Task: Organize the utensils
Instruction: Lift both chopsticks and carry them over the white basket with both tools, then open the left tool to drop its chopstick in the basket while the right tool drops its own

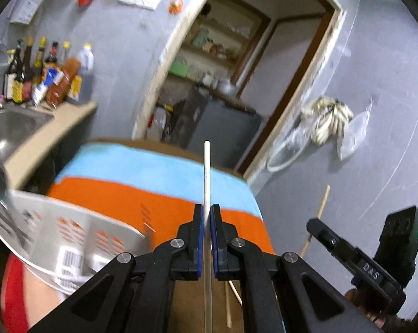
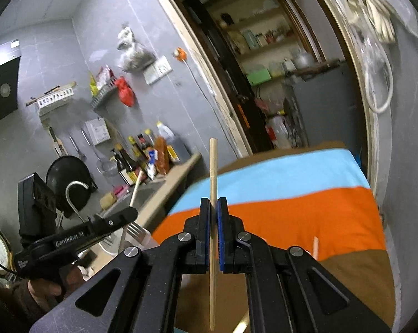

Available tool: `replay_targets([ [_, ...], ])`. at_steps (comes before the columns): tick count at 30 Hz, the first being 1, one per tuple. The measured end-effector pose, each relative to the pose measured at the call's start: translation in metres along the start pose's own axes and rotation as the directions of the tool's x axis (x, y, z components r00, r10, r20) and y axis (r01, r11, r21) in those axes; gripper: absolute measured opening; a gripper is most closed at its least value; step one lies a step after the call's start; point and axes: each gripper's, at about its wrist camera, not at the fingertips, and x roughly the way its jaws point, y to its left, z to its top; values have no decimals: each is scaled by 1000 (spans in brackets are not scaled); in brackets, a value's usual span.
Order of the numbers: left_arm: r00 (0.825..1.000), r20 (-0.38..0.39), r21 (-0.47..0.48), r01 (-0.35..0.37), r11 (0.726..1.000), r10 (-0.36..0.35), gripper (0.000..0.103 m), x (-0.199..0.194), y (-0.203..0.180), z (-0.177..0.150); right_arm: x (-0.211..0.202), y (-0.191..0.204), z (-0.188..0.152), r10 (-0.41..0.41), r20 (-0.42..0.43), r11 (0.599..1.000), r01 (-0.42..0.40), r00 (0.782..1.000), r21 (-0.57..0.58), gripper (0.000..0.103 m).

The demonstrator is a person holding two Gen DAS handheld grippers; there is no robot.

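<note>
Now, far left of the left gripper (image 1: 208, 238): steel sink (image 1: 11, 127) with sauce bottles (image 1: 42, 72) lined up behind it on the counter. Lower left, just beside the gripper: white slotted utensil basket (image 1: 70, 236), blurred, metal cutlery sticking out at its left edge. Dead centre: left gripper pressed together on 1 pale chopstick (image 1: 207, 183), stick upright between the blue pads, sticking out well above and below them. Beyond the tips: orange and blue cloth (image 1: 159, 183) over a brown table. Below the gripper, on the table: 2 more loose sticks, partly hidden. Right of it: right gripper (image 2: 213, 236), seen from the side, with a wooden stick rising from its tip.

Right wrist view, far left: the left gripper again in a hand (image 2: 46, 288), stick poking up from it, fork (image 2: 134, 230) and basket rim just behind. Centre: right gripper clamped on 1 wooden chopstick (image 2: 213, 172), upright, slightly tilted, long ends above and below. Right of the gripper: 1 loose chopstick end (image 2: 316, 247) over the cloth. Bottom, just right of the held stick: another stick tip, partly hidden.
</note>
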Motion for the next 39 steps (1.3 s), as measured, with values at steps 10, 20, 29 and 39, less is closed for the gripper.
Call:
replay_targets([
  [10,984,157,-49,-82,995,88,5,-47,73,53,2,92,23,74,89,995,-68,993,-74,5],
  [20,962,228,-131,-120,984,148,5,-48,142,69,32,164,33,131,155,977,-100,979,-191,4],
  [29,956,251,-138,-121,983,153,5,-24,159,68,72,175,20,93,129,972,-62,987,-225,4],
  [39,947,288,-93,-122,988,144,5,-13,153,54,112,170,-4,54,79,978,-37,995,-205,5],
])
